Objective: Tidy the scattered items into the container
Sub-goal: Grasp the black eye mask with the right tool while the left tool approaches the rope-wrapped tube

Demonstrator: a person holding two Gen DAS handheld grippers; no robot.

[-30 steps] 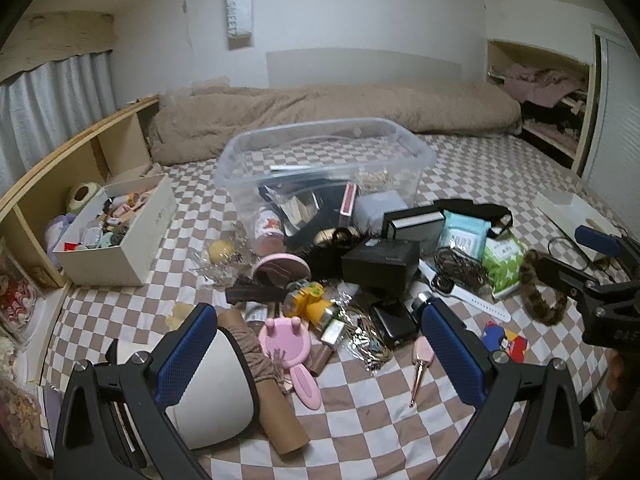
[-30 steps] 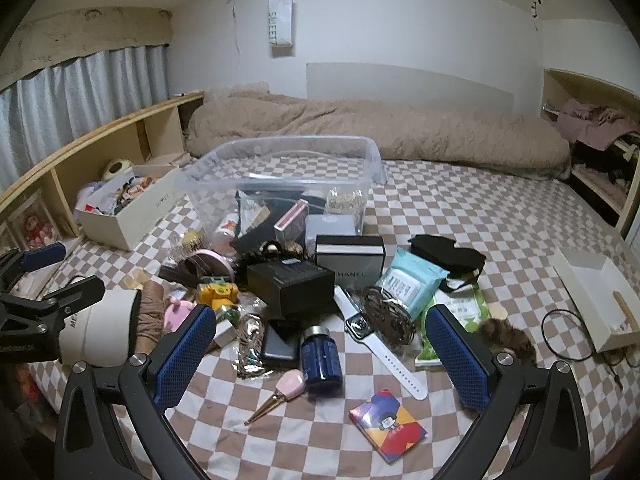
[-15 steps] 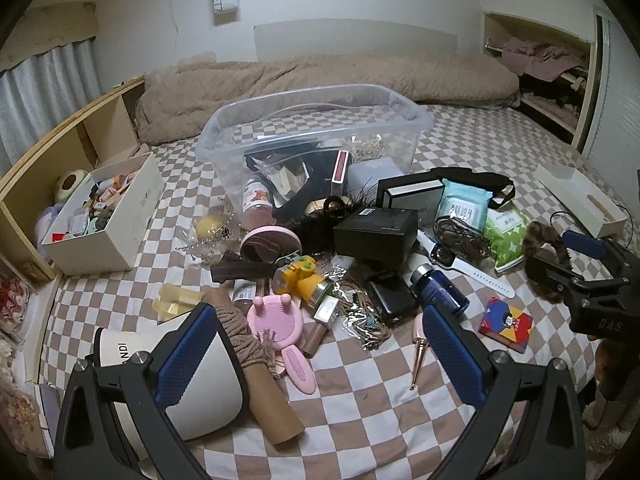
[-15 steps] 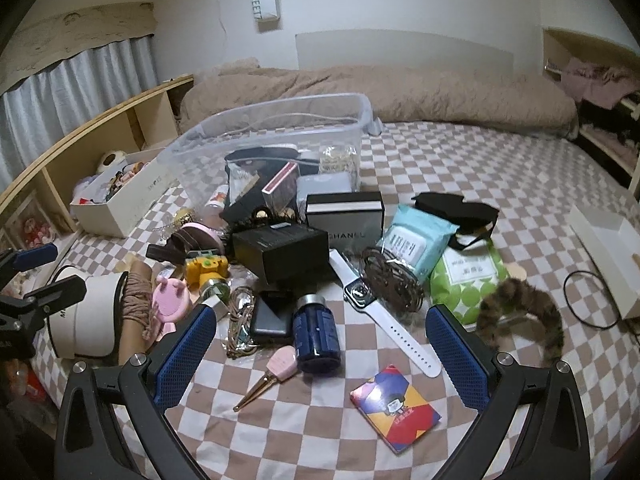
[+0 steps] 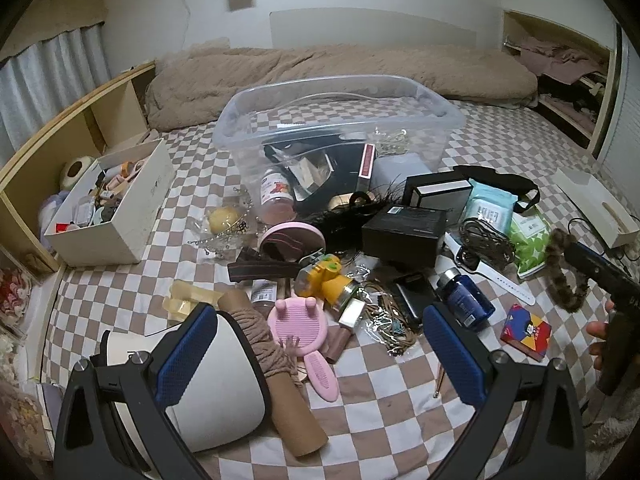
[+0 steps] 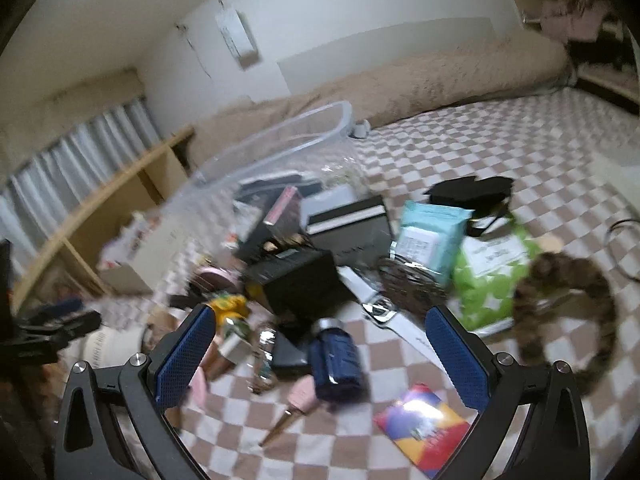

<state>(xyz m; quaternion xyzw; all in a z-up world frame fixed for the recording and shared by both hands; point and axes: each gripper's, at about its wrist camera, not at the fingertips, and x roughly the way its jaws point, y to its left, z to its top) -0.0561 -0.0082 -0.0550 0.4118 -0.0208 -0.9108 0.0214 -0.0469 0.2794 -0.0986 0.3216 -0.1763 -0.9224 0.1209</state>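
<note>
- Our right gripper (image 6: 320, 356) has dropped toward the clutter since a second ago, jaws spread and holding nothing; the blue bottle (image 6: 336, 364) now sits large between them.
- Our left gripper (image 5: 316, 348) has also come lower over the checkered bed (image 5: 384, 392), jaws spread, over the pink brush (image 5: 304, 332) and the brown tube (image 5: 280, 376).
- The clear container (image 5: 332, 120) stands behind the pile, already holding several items; the black box (image 5: 404, 232) lies just in front.
- Only the left view gives us the white cap (image 5: 216, 384), the side box (image 5: 120, 208) and a sharp scene.
- The right view is blurred, but shows the furry headband (image 6: 568, 312) and colourful card (image 6: 424, 424) more fully.
</note>
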